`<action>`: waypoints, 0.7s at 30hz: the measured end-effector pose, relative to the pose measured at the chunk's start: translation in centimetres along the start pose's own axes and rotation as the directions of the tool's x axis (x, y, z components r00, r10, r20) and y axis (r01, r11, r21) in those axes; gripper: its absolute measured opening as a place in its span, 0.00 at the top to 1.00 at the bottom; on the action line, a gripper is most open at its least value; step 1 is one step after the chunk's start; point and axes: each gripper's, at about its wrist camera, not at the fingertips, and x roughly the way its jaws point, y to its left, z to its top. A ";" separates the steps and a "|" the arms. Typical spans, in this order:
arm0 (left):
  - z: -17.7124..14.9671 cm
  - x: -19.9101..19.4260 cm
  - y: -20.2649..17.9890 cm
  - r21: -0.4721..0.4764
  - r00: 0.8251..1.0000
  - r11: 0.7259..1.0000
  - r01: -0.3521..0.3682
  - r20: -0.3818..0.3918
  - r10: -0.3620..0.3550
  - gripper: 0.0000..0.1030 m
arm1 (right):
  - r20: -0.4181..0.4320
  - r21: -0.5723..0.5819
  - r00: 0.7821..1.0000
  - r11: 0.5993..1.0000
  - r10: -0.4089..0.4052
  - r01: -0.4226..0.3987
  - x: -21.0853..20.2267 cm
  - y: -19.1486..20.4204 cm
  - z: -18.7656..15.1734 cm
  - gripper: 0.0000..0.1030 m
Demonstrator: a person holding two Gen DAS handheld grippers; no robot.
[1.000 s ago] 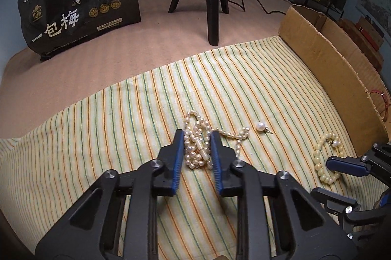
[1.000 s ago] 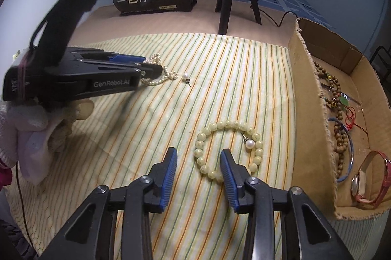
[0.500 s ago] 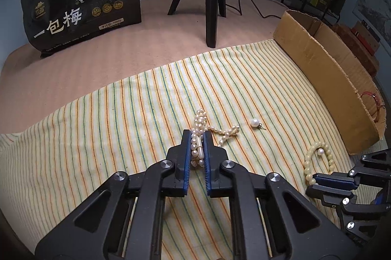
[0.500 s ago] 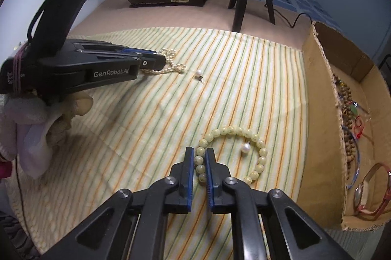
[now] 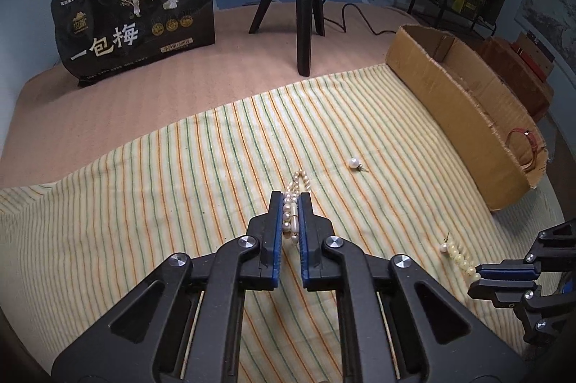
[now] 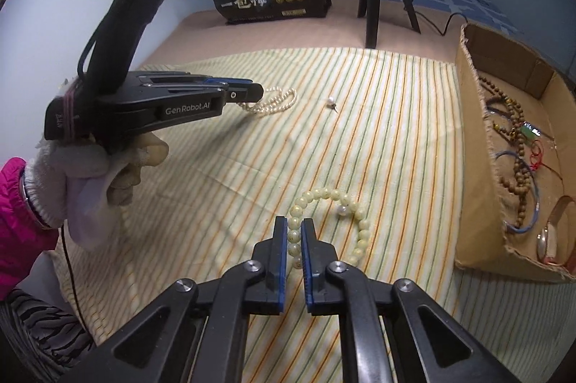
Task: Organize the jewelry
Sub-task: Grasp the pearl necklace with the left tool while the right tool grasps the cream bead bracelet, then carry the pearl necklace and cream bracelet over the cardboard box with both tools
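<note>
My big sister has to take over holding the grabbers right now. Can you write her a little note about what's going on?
Left gripper: shut on the pearl necklace, on the striped cloth.
Right gripper: shut on the pale bead bracelet, also on the cloth.
Done: wooden beads and other pieces already lie in the cardboard box.
Left: carry both strands into the box, then the loose pearl earring.

Glossy pearl necklace (image 5: 292,203) beads sit between matt black plastic fingers (image 5: 312,231) with blue rubbery pads, over a striped woven cloth (image 5: 180,167), beside a rough-edged, raw cardboard box (image 5: 464,116) and a pale, satiny bead bracelet (image 6: 334,221).
</note>
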 end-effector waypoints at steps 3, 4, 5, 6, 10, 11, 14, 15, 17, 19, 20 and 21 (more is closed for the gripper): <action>0.3 -1.3 -0.1 -0.009 1.000 1.000 0.004 0.021 -0.004 0.95 | 0.023 -0.001 1.000 1.000 0.006 -0.006 -1.2 0.4 0.1 0.96; 0.5 -1.8 -0.2 -0.015 1.000 1.000 0.007 0.030 -0.006 0.95 | 0.033 -0.002 0.999 1.000 0.009 -0.009 -1.6 0.4 0.1 0.96; 0.6 -2.4 -0.2 -0.020 0.999 1.000 0.010 0.037 -0.009 0.95 | 0.042 -0.003 0.999 1.000 0.010 -0.010 -2.1 0.5 0.1 0.96; 0.9 -2.6 -0.2 -0.021 0.999 1.000 0.010 0.041 -0.010 0.95 | 0.051 -0.003 0.999 1.000 0.013 -0.013 -2.6 0.6 0.1 0.96; 1.4 -4.5 -0.5 -0.034 0.997 0.999 0.015 0.074 -0.013 0.95 | 0.080 -0.006 0.997 1.000 0.022 -0.021 -4.2 0.6 0.3 0.96; 1.6 -5.2 -0.7 -0.035 0.996 0.999 0.016 0.084 -0.013 0.94 | 0.088 -0.007 0.996 1.000 0.023 -0.022 -4.7 0.6 0.3 0.96; 2.1 -6.8 -1.2 -0.036 0.994 0.999 0.020 0.108 -0.016 0.95 | 0.109 -0.008 0.994 1.000 0.025 -0.025 -5.9 0.4 0.5 0.96; 2.2 -7.4 -1.5 -0.036 0.993 0.999 0.022 0.117 -0.018 0.94 | 0.116 -0.009 0.993 1.000 0.025 -0.024 -6.4 0.2 0.4 0.96; 2.5 -8.5 -2.0 -0.034 0.991 0.999 0.025 0.133 -0.020 0.95 | 0.129 -0.008 0.991 1.000 0.024 -0.023 -7.1 0.0 0.5 0.96; 2.8 -9.4 -2.5 -0.030 0.989 0.999 0.028 0.148 -0.023 0.95 | 0.144 -0.008 0.989 1.000 0.020 -0.019 -8.1 -0.3 0.6 0.96; 3.0 -9.9 -2.9 -0.029 0.987 0.999 0.030 0.157 -0.025 0.95 | 0.152 -0.009 0.988 1.000 0.015 -0.014 -8.7 -0.5 0.6 0.96; 3.2 -10.2 -3.1 -0.028 0.986 0.999 0.030 0.162 -0.025 0.94 | 0.158 -0.009 0.987 1.000 0.011 -0.009 -9.2 -0.8 0.6 0.96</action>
